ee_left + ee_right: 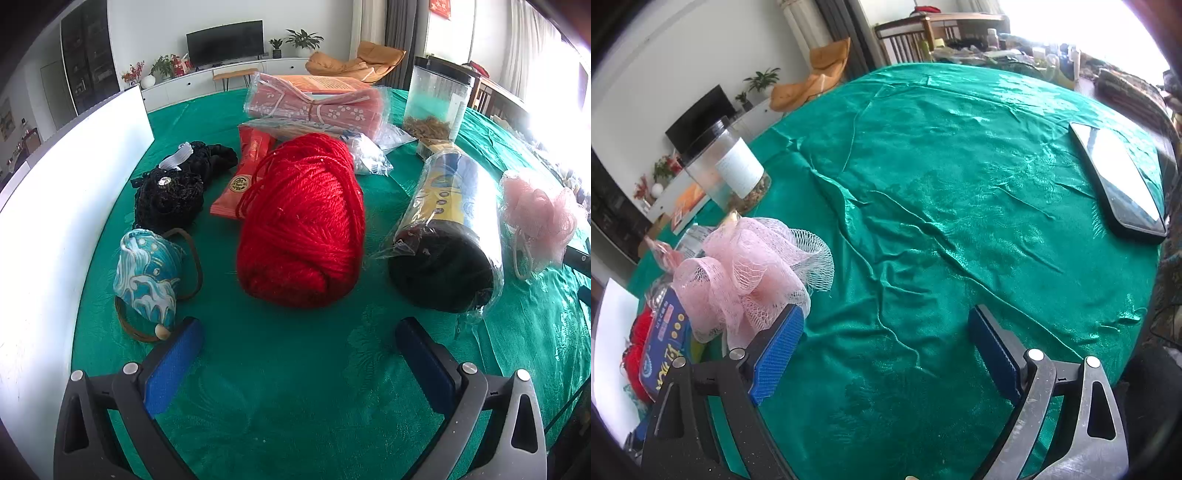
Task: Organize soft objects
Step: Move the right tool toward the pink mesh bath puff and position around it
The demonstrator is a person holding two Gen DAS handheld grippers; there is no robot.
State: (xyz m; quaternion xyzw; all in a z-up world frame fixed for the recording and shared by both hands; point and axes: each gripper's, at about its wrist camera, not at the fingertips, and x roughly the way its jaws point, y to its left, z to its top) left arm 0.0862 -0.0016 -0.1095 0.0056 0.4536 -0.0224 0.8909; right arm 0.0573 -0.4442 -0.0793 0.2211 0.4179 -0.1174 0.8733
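In the left wrist view a red yarn ball [301, 221] lies on the green cloth just ahead of my open, empty left gripper [299, 332]. Left of it are a blue wave-patterned pouch [147, 273] on a brown band and a black lace piece [173, 188]. To the right lie a plastic-wrapped black roll [448, 236] and a pink mesh sponge [537, 218]. In the right wrist view my right gripper [886, 325] is open and empty, with the pink mesh sponge [746, 273] just beyond its left finger.
A white board [70, 206] stands along the left. Red and pink packets [314, 103] and a clear jar [436, 99] sit at the back; the jar also shows in the right wrist view [727, 166]. A dark tablet [1119, 181] lies at the right of the green tablecloth [942, 184].
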